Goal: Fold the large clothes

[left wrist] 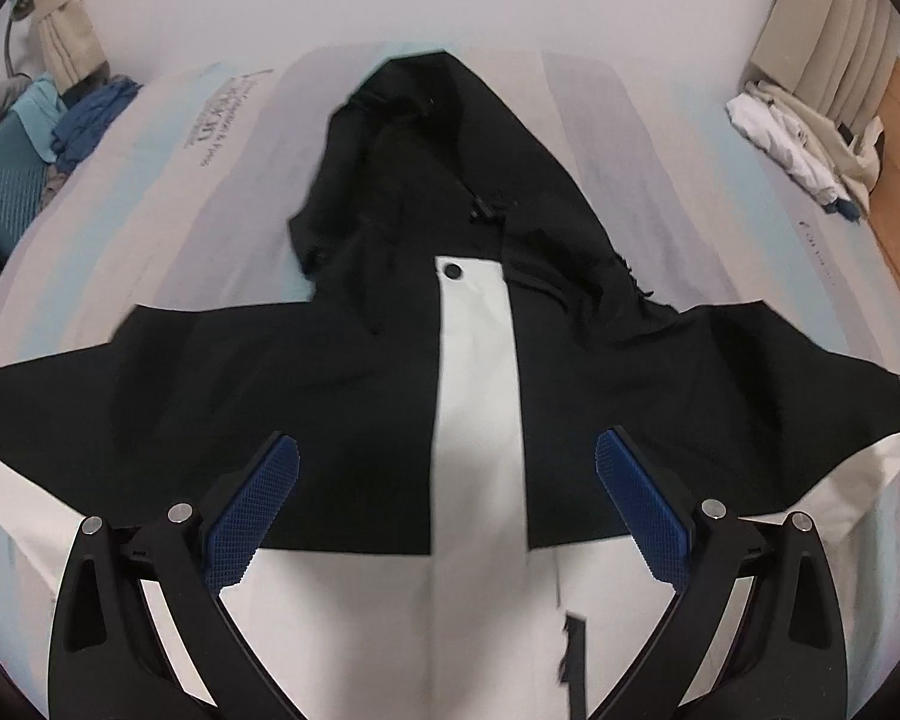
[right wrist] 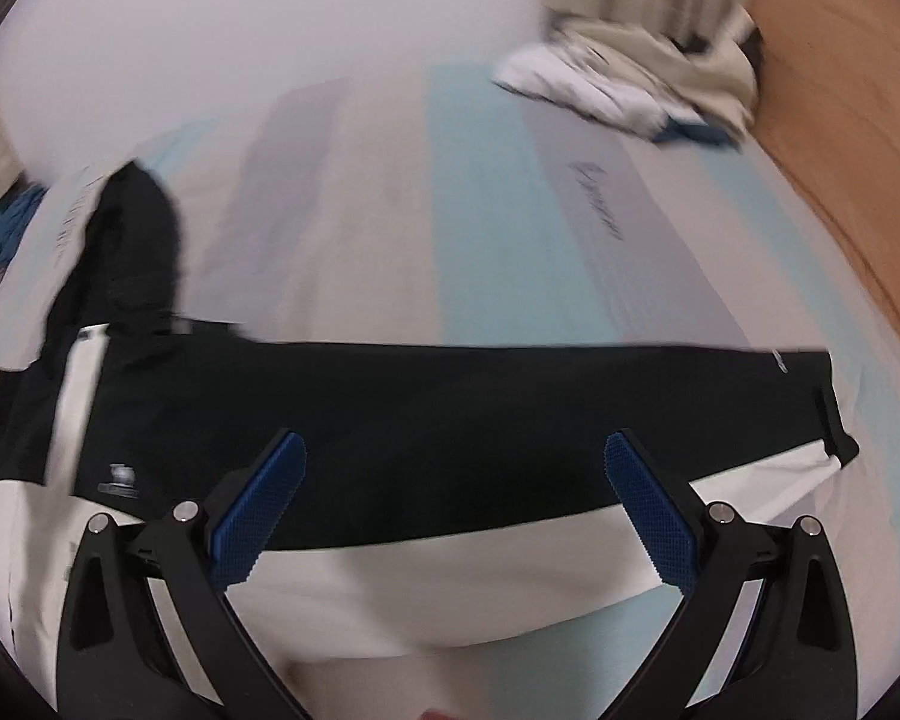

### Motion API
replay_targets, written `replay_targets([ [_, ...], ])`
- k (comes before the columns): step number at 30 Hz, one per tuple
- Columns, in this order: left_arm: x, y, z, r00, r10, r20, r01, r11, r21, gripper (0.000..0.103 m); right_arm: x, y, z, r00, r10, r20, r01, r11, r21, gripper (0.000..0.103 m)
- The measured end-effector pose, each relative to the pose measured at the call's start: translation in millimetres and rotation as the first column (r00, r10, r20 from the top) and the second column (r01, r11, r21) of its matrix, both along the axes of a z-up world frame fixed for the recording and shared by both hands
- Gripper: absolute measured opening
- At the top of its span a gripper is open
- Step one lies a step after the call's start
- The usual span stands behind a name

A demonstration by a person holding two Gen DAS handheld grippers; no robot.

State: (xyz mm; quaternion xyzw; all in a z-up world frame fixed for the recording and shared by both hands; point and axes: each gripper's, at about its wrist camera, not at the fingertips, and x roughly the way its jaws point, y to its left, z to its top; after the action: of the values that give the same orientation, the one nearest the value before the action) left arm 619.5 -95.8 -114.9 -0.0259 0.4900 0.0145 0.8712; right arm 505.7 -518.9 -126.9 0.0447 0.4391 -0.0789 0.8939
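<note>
Left wrist view: jacket (left wrist: 354,372) spread flat, left gripper (left wrist: 447,456) gaping.

A bedroom: striped bed (left wrist: 168,138), curtains (left wrist: 840,42), clothes piles (left wrist: 804,138).

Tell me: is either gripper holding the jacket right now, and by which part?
Neither. The left gripper and right gripper are open above the spread jacket, with nothing between the pads.

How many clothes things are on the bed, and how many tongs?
Jacket, black and white, spread flat: 1
Piles of other clothes: 2, blue pile and white-beige pile
Open tongs: 2, left tongs and right tongs
Total: 5
</note>
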Motion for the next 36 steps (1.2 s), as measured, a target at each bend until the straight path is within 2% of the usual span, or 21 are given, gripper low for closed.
replay_targets([
  [8,22.9,-20.8,-52.0,0.998,0.034,-0.058,-0.034,0.999,0.013,0.097,-16.8,-185.6,-45.8,0.980,-0.179,-0.084,0.185,0.981,0.058,0.096],
  [10,25.5,-22.8,-63.1,0.996,0.033,-0.083,-0.032,0.999,0.012,0.097,-25.5,-217.7,-54.9,0.974,-0.201,-0.106,0.208,0.977,0.056,0.096],
  [13,24.8,-25.0,-71.6,0.996,0.024,-0.081,-0.021,0.999,0.036,0.097,-42.7,-261.0,-67.2,0.961,-0.240,-0.138,0.251,0.966,0.067,0.089],
  [16,23.6,-24.4,-79.3,0.995,0.026,-0.092,-0.021,0.999,0.050,0.097,-53.8,-285.3,-74.3,0.950,-0.272,-0.151,0.285,0.956,0.074,0.087],
  [22,24.8,-22.0,-91.8,0.991,0.037,-0.131,-0.029,0.998,0.057,0.097,-65.4,-333.5,-89.5,0.928,-0.338,-0.160,0.364,0.912,0.186,0.082],
  [28,25.5,-20.5,-98.8,0.989,0.037,-0.145,-0.027,0.997,0.072,0.097,-64.5,-350.2,-98.7,0.909,-0.388,-0.152,0.416,0.860,0.296,0.079],
  [32,26.4,-18.5,-98.8,0.989,0.019,-0.148,-0.007,0.996,0.085,0.097,-60.1,-354.8,-99.6,0.910,-0.387,-0.147,0.414,0.845,0.339,0.060],
  [33,25.9,-17.3,-98.3,0.988,0.017,-0.150,-0.004,0.996,0.088,0.097,-60.3,-357.6,-99.9,0.906,-0.396,-0.150,0.423,0.839,0.342,0.052],
  [36,25.0,-13.0,-97.0,0.988,0.028,-0.152,-0.015,0.996,0.088,0.097,-58.9,-362.8,-100.7,0.896,-0.414,-0.159,0.443,0.823,0.356,0.040],
])
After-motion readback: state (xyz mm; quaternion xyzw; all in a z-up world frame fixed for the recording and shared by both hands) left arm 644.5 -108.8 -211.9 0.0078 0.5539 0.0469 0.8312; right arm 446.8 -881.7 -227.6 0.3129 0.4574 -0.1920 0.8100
